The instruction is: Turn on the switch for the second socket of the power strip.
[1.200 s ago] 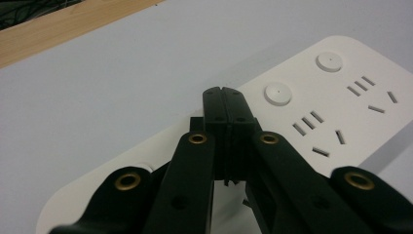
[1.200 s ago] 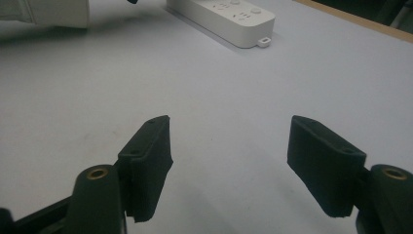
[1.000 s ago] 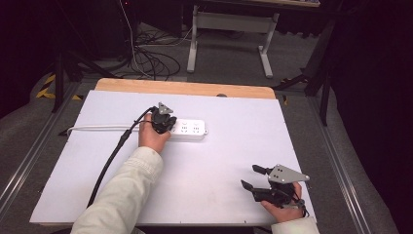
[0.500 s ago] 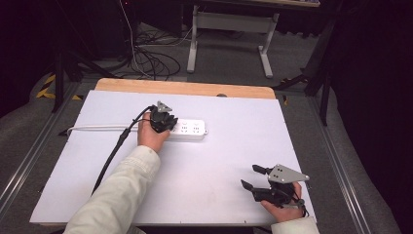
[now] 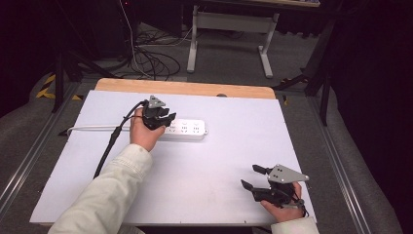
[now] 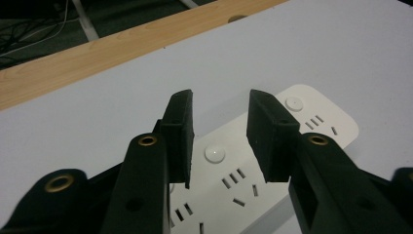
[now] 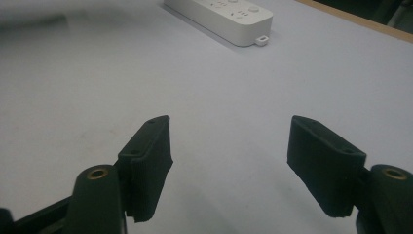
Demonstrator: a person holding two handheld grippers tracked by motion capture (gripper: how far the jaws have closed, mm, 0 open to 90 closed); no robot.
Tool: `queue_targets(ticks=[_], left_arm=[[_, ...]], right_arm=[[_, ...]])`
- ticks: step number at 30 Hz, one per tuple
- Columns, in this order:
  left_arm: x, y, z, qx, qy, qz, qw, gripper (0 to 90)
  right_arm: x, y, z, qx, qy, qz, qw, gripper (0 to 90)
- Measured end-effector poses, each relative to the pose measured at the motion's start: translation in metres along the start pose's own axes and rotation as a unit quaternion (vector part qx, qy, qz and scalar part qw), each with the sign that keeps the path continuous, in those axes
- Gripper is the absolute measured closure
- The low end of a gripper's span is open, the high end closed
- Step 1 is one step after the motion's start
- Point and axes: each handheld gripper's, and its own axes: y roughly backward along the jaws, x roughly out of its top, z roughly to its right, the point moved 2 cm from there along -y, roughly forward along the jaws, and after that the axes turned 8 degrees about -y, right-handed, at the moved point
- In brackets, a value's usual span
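White sheet covers the surface (image 5: 204, 165), with a bare wooden strip (image 5: 185, 88) along its far edge and dark floor with loose cables beyond. Left claw (image 5: 165, 117) hangs over the cord end of a white power strip (image 5: 187, 129), jaws parted, nothing between them. In the left gripper view the strip (image 6: 272, 161) lies directly below and ahead of that claw (image 6: 219, 139); one round button (image 6: 215, 154) sits in the gap between the jaws, a second button (image 6: 294, 103) lies farther ahead near the strip's rounded end, and socket slots run along the top face. I cannot tell whether the jaw tips touch the casing or stand just clear of it. A grey cord (image 5: 95, 128) leaves the strip behind the left claw. Right claw (image 5: 253, 177) rests low near the near edge of the surface, jaws wide apart and empty; in the right gripper view the strip (image 7: 221, 17) is well ahead of it (image 7: 229, 163), with a small hanging tab (image 7: 262, 39) at its end. Judgement on handling: rigid plastic shell, fairly light, smooth and probably slippery on the sheet; the cord will drag and may pivot it. Best hold looks like pinching across the narrow width on the long side walls near mid-length, clear of buttons and sockets. Button presses need only light downward force.
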Motion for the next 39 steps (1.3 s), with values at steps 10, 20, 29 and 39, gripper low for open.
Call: queue_targets(ticks=[10,20,29,39], left_arm=[[0.005,0.015,-0.002,-0.006,0.006,0.014,0.9999,55.8],[0.010,0.024,0.002,-0.009,0.005,0.024,0.9997,41.5],[0.016,0.046,0.009,-0.007,0.008,0.029,0.9995,33.4],[0.017,0.085,0.023,-0.034,-0.024,0.057,0.9975,31.3]], right_arm=[[0.000,0.000,0.000,-0.002,0.002,-0.002,1.0000,33.2],[0.000,0.000,0.000,-0.003,0.000,-0.002,1.0000,33.2],[-0.001,0.001,0.001,-0.005,-0.002,-0.002,1.0000,33.2],[0.000,0.001,0.001,-0.006,-0.002,-0.001,1.0000,33.2]])
